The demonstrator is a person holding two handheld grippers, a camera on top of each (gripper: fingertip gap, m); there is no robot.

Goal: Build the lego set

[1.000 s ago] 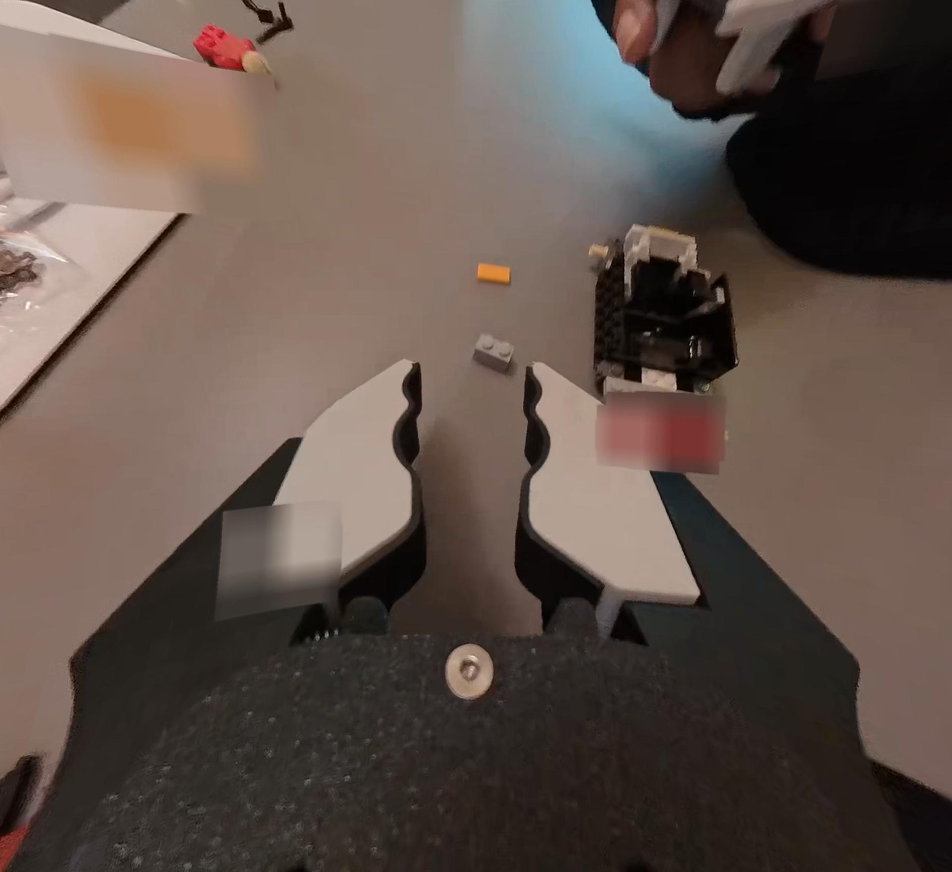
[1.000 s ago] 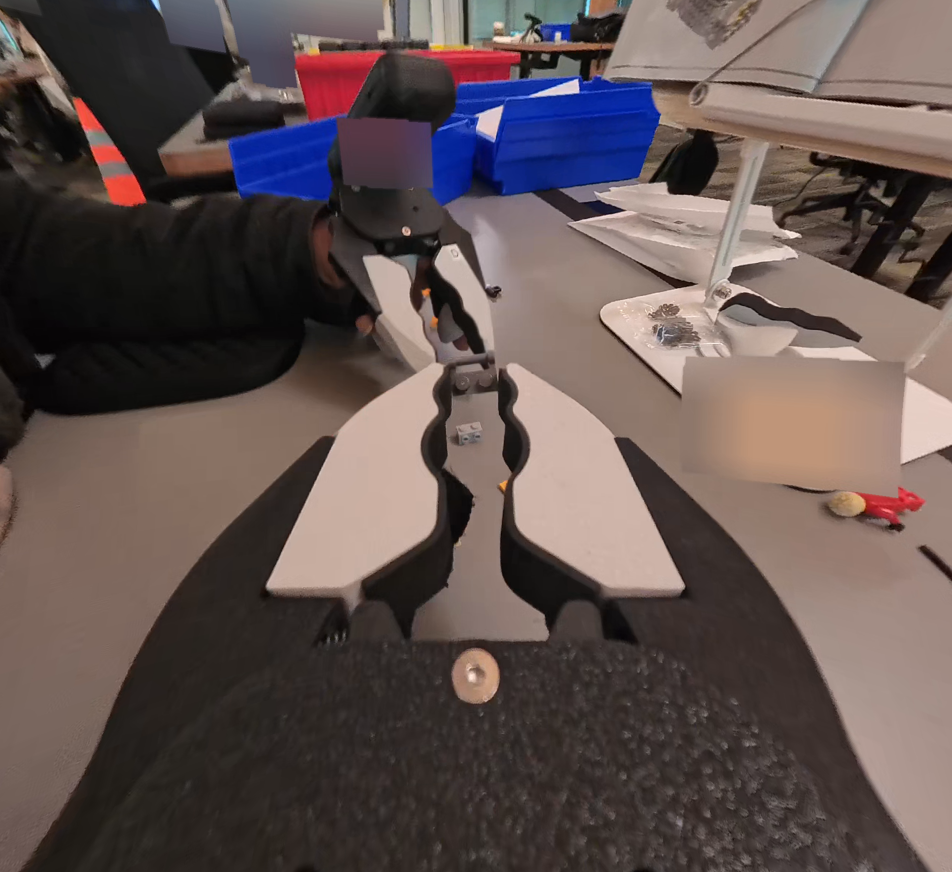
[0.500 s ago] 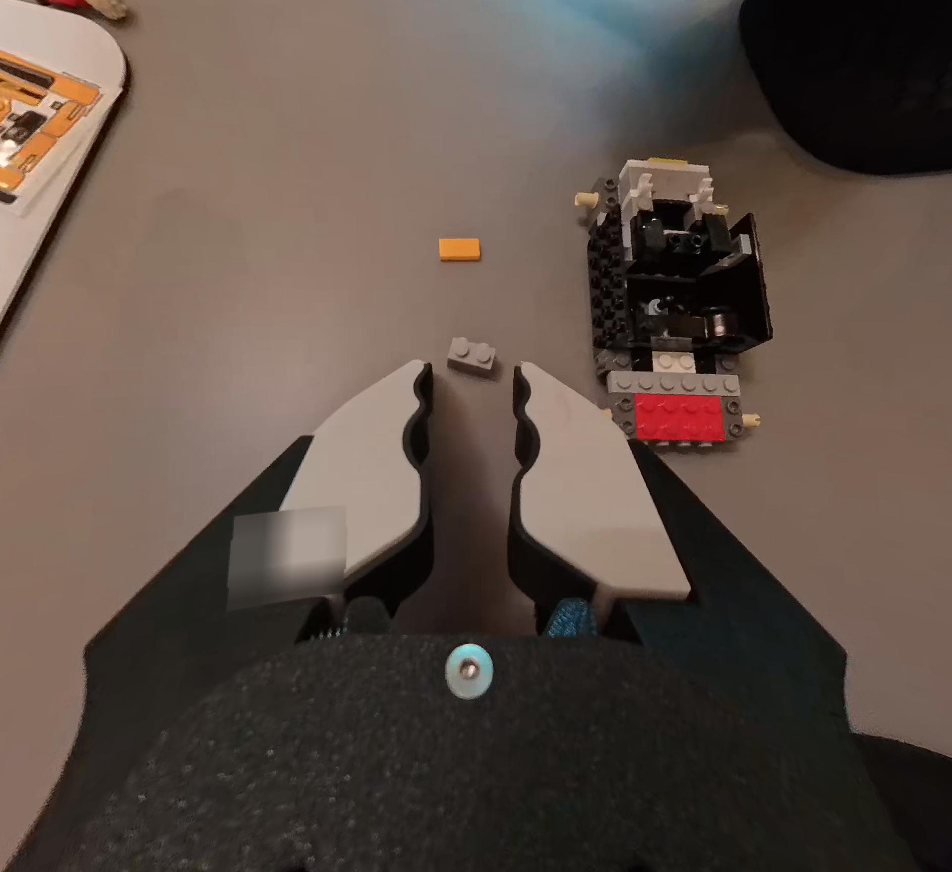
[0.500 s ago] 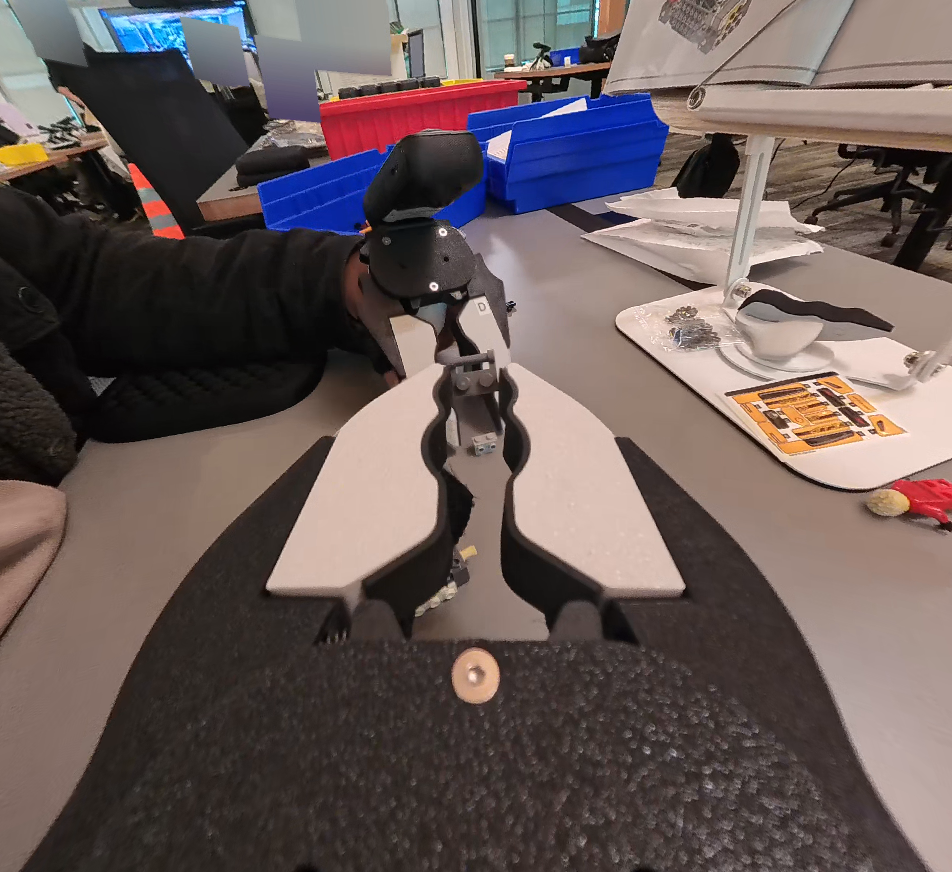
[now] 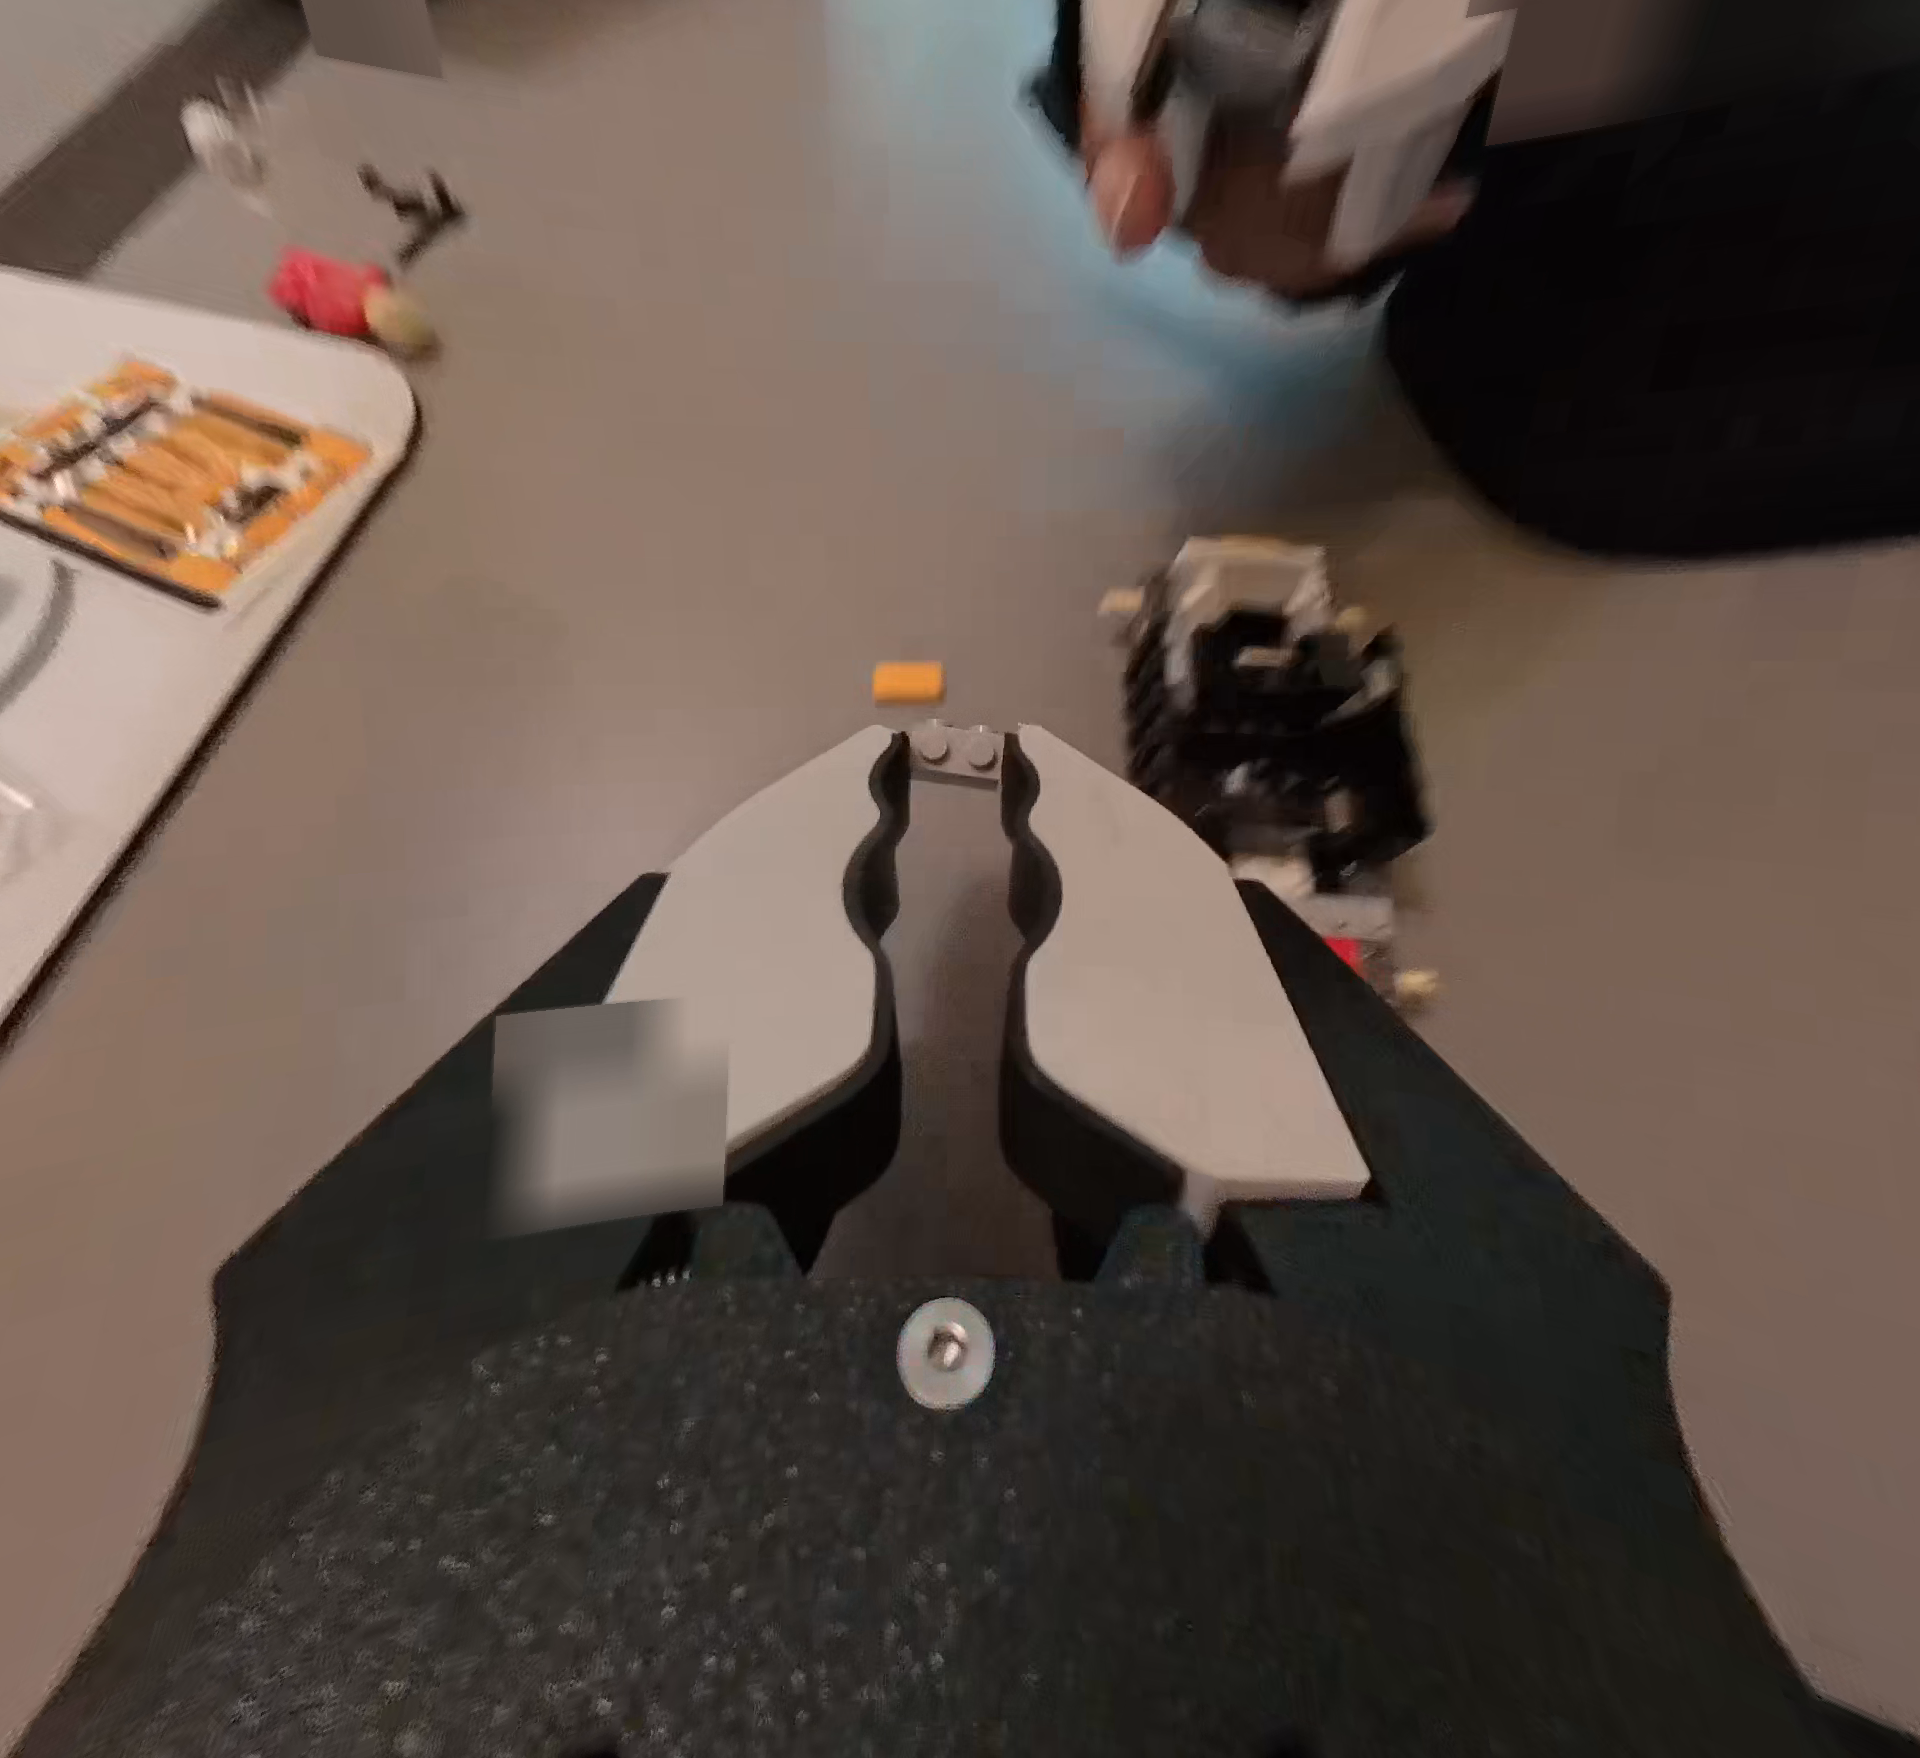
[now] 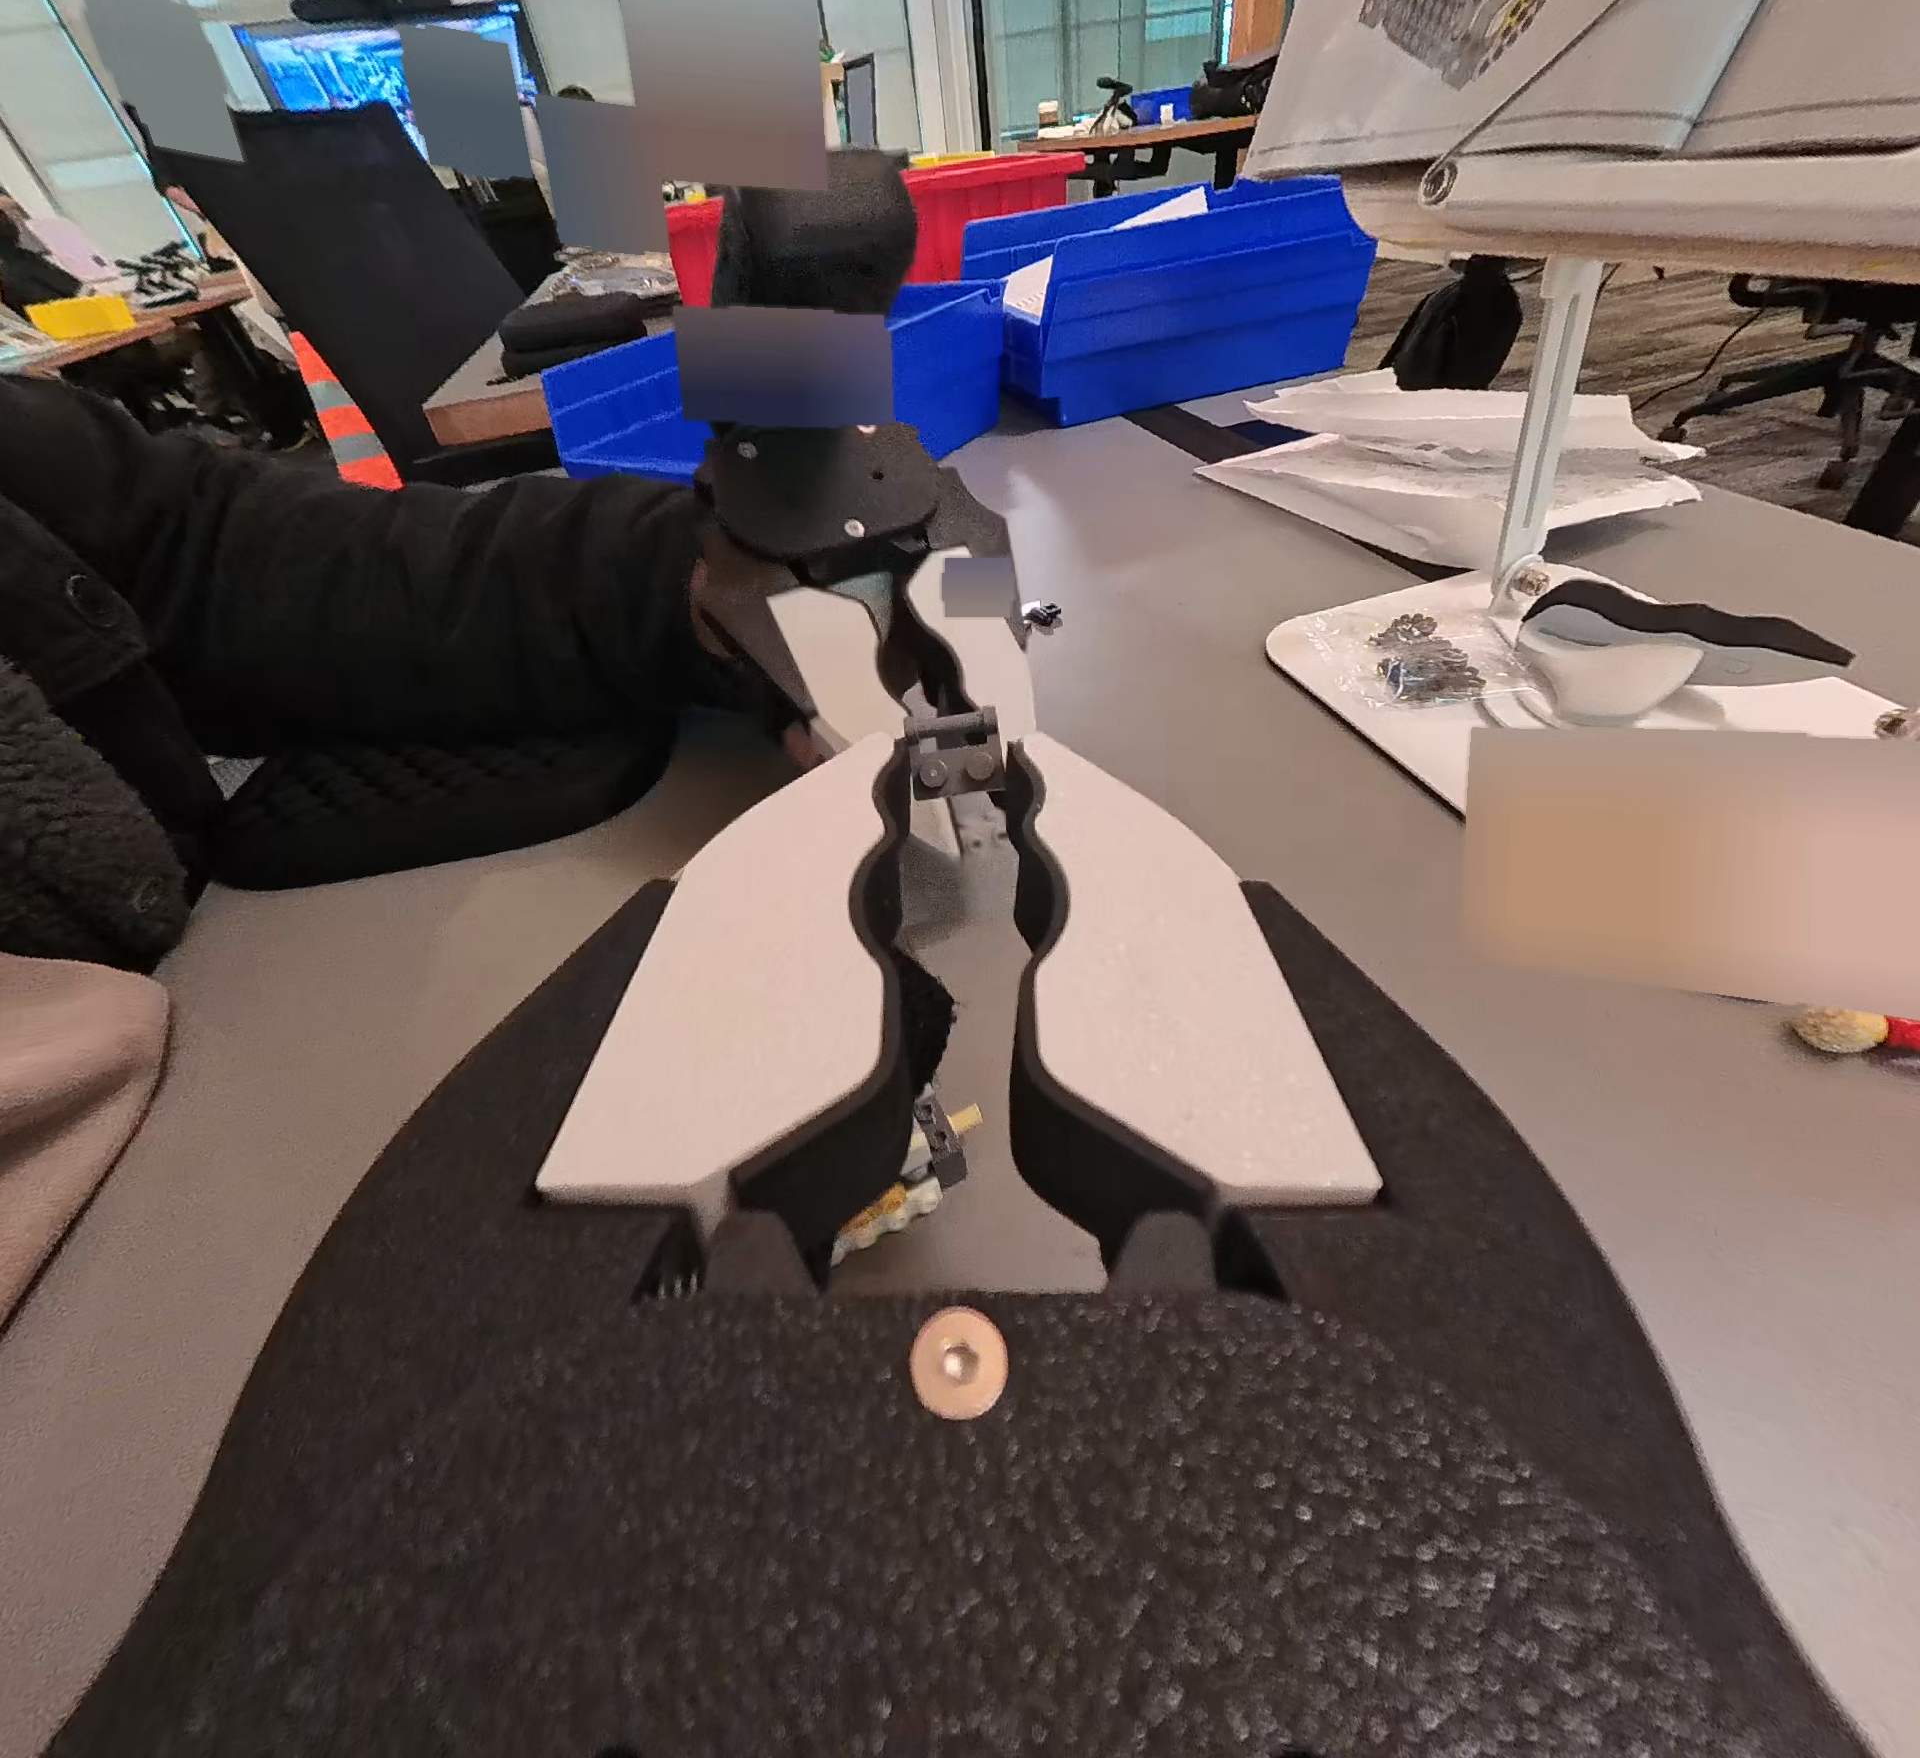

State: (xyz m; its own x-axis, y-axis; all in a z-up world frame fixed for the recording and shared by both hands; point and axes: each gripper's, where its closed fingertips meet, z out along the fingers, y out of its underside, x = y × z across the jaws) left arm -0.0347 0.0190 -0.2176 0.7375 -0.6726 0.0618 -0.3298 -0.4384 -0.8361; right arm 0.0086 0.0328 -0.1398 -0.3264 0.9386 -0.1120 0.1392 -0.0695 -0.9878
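Left gripper [image 5: 958,752] pinches a grey two-stud plate [image 5: 958,756]; right gripper [image 6: 954,758] likewise (darker piece [image 6: 954,763]).

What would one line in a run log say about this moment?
left gripper: shut on light grey brick | right gripper: shut on dark grey piece | model: on table | orange tile: loose

A small tile [image 5: 908,681] lies on the table [image 5: 644,565], left of the part-built model [image 5: 1273,721].
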